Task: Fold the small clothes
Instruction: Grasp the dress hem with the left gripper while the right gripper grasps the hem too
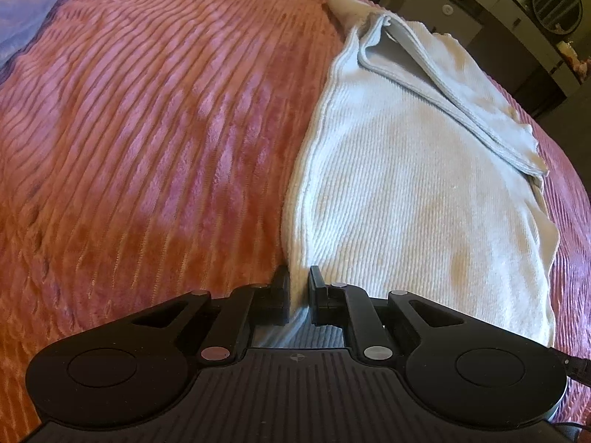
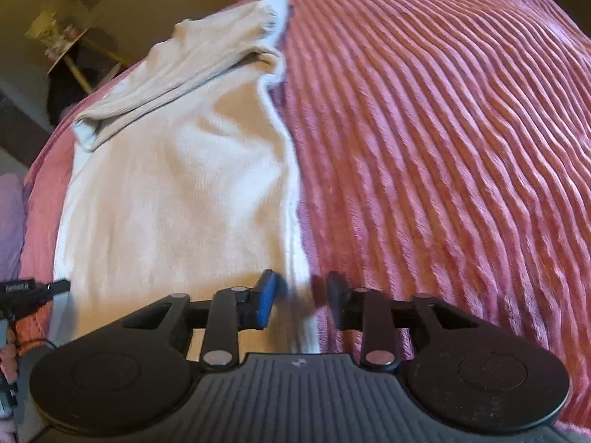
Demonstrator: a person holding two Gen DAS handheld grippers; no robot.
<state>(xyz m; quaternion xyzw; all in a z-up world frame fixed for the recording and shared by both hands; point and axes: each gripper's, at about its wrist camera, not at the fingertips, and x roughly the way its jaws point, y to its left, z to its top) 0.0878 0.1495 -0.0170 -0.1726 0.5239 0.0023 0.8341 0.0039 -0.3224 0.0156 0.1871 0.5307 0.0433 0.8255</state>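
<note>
A cream ribbed knit garment [image 1: 406, 184] [image 2: 177, 184] lies flat on a pink ribbed blanket [image 1: 147, 147] [image 2: 443, 147], with a sleeve folded across its far part. My left gripper [image 1: 299, 288] is at the garment's near left corner, shut on the hem, which bunches up between the pads. My right gripper [image 2: 301, 295] sits at the near right corner. Its jaws straddle the garment's right edge with a gap still showing; the blue pad [image 2: 267, 302] rests on the cloth and the other finger on the blanket. That view is slightly blurred.
A lavender cloth [image 1: 22, 11] [image 2: 9, 221] lies at the blanket's edge. Beyond the bed stand a dark dresser with a round mirror [image 1: 554, 3] and a small round table [image 2: 62, 37]. Part of the other gripper [image 2: 26, 291] shows at the left edge.
</note>
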